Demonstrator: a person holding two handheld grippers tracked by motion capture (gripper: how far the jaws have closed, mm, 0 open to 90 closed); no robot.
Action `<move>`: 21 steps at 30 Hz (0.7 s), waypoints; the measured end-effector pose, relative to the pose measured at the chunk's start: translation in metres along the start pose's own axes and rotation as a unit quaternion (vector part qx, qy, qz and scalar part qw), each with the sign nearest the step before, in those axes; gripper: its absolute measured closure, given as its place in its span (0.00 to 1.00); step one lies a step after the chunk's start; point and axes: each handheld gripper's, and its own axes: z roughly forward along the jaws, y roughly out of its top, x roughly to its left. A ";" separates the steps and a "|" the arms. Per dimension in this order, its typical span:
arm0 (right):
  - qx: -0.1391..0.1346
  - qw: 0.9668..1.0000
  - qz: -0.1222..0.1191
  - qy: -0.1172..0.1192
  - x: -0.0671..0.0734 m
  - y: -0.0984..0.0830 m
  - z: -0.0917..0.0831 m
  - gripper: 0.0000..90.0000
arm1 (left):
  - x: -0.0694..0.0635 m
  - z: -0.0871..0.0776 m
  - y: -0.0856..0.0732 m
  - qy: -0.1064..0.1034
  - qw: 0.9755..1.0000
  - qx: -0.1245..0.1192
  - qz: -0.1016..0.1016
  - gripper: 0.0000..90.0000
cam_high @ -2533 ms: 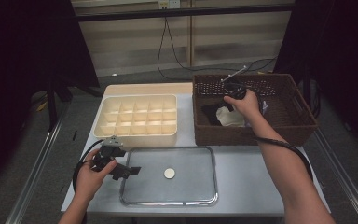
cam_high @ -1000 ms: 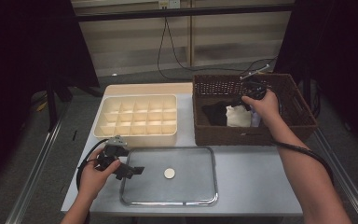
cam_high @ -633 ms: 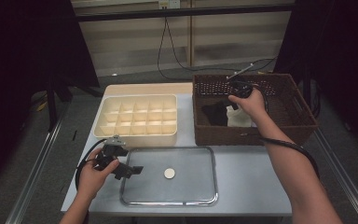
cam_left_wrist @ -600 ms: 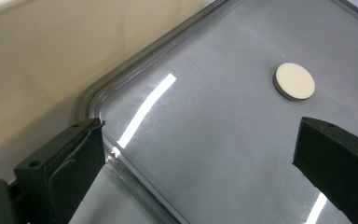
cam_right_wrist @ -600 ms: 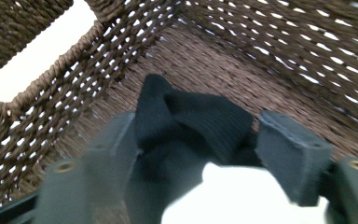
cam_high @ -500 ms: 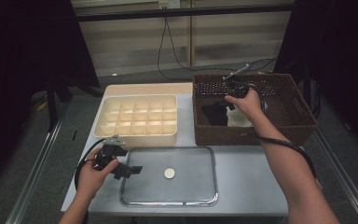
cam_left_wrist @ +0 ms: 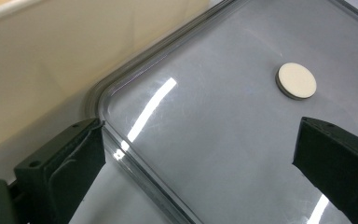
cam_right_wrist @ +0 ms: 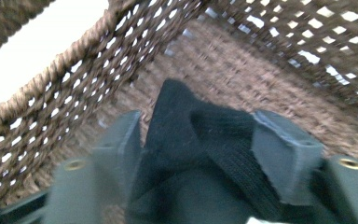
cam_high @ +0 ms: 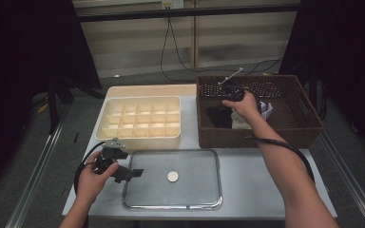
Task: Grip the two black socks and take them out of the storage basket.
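My right gripper (cam_high: 224, 110) reaches down into the brown wicker basket (cam_high: 256, 137) at the right. In the right gripper view its jaws (cam_right_wrist: 196, 135) straddle a black cloth (cam_right_wrist: 186, 116) on the basket floor; they have just been closing, with the fabric between them, and I see no firm pinch. The black cloth (cam_high: 216, 118) lies at the basket's left end. My left gripper (cam_high: 132, 174) stands open over the near-left corner of a metal tray (cam_high: 171, 205). A small cream disc (cam_high: 172, 176) lies in the middle of the tray, ahead of the left jaws (cam_left_wrist: 198, 144).
A cream box with several compartments (cam_high: 140, 118) stands behind the tray. White cloth (cam_high: 265, 109) lies in the basket to the right of my hand. The tray rim (cam_left_wrist: 121, 93) and the disc (cam_left_wrist: 297, 80) show in the left gripper view. Cables trail from both grippers.
My right hand has shifted left inside the basket and dropped onto the black cloth. The left hand and the disc have stayed put.
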 end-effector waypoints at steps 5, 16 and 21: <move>0.027 0.999 -0.020 -0.013 0.005 -0.004 0.003 0.76 | 0.000 0.001 0.000 0.000 1.000 -0.001 -0.002 0.02; 0.028 0.999 -0.008 0.014 0.010 0.002 -0.020 0.90 | 0.000 0.002 0.001 -0.003 1.000 -0.002 0.000 0.02; 0.019 1.000 0.000 0.018 0.012 0.007 -0.043 0.90 | -0.002 0.002 0.002 -0.010 1.000 -0.005 0.002 0.02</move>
